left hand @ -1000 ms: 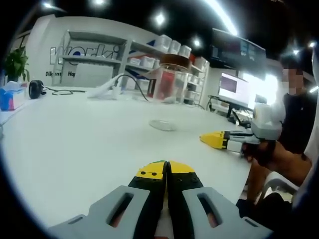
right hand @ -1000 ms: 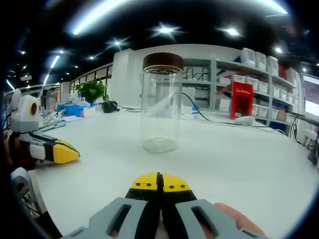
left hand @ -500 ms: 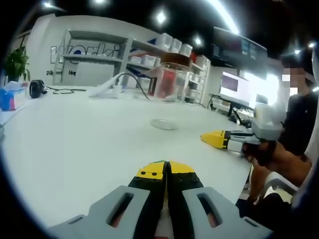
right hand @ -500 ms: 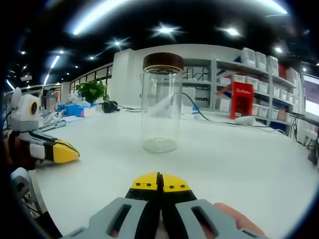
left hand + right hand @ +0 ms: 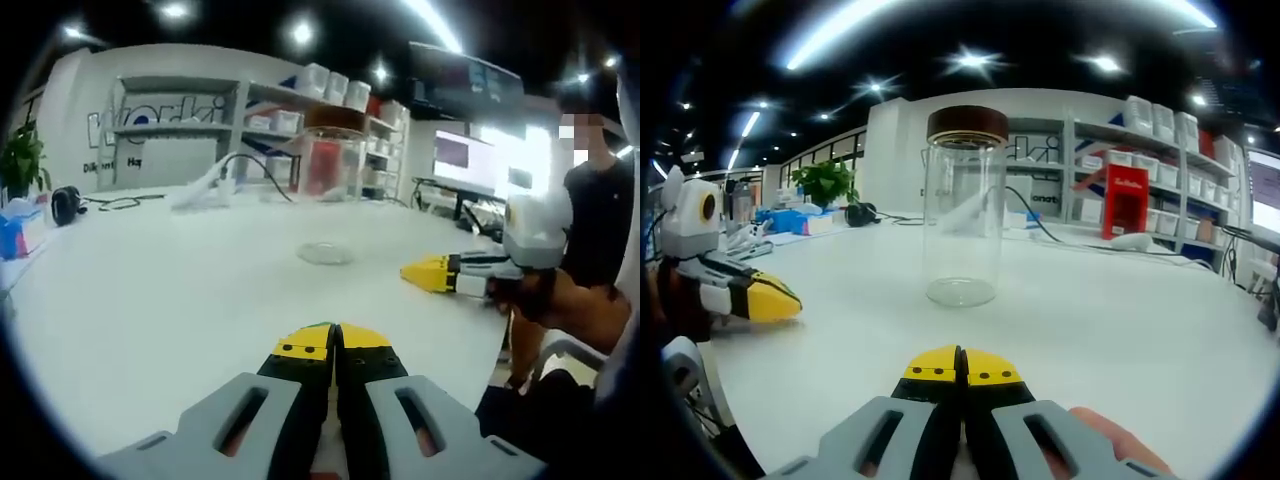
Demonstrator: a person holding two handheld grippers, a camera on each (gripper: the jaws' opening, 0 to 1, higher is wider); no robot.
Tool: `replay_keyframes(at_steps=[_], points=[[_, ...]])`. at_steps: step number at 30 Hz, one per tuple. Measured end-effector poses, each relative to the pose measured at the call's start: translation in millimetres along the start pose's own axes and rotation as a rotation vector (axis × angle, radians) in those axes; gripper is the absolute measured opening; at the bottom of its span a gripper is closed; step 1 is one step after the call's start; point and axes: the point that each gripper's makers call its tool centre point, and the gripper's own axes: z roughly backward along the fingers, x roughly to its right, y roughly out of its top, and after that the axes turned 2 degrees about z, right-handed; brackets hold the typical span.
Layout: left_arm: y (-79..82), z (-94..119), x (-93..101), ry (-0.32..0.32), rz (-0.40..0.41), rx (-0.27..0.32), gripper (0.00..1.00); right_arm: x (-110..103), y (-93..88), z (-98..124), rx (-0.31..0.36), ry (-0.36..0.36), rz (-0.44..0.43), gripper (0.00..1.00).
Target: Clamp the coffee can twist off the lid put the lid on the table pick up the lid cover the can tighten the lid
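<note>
1. In the right gripper view, the right gripper [image 5: 962,358] rises from the bottom edge. Its two yellow-tipped jaws are pressed together and hold nothing.
2. It hovers low over a white table [image 5: 1120,320], pointing straight at the can.
3. The can [image 5: 963,207] is a tall, clear, empty jar standing upright on the table, near the middle of this view and apart from the jaw tips.
4. A dark brown lid [image 5: 967,123] sits on top of the can.
5. At the left edge of this view is the left gripper [image 5: 780,298]. Its yellow tips are together, empty, and well apart from the can.
6. In the left gripper view, the left gripper [image 5: 334,345] rises from the bottom edge with its jaws closed against each other and nothing between them.
7. Ahead of it the white table [image 5: 150,280] stretches away. The can [image 5: 330,185] stands further off, upright, its lid [image 5: 333,119] on top; this view is blurred, so the glass is faint.
8. At the right of this view is the right gripper [image 5: 412,272], held by a hand [image 5: 545,300], its yellow tips together and pointing toward the can.
9. Behind the table, the right gripper view shows white shelves [image 5: 1150,135] with bins, a red box [image 5: 1124,202], a black cable [image 5: 1040,225], a green plant [image 5: 825,182] and headphones [image 5: 858,212].
10. A person in a dark top [image 5: 592,220] stands at the right edge of the left gripper view.
</note>
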Motion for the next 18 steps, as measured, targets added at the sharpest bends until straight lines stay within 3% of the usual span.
replay_keyframes(at_steps=[6,18], points=[[5.9,0,-6.8,0.017,-0.009,0.009,0.00,-1,0.1,0,0.000,0.000,0.001,0.00],[15.2,-3,-6.4,-0.019,-0.069,-0.001,0.00,0,0.1,0,0.000,-0.001,0.000,0.00]])
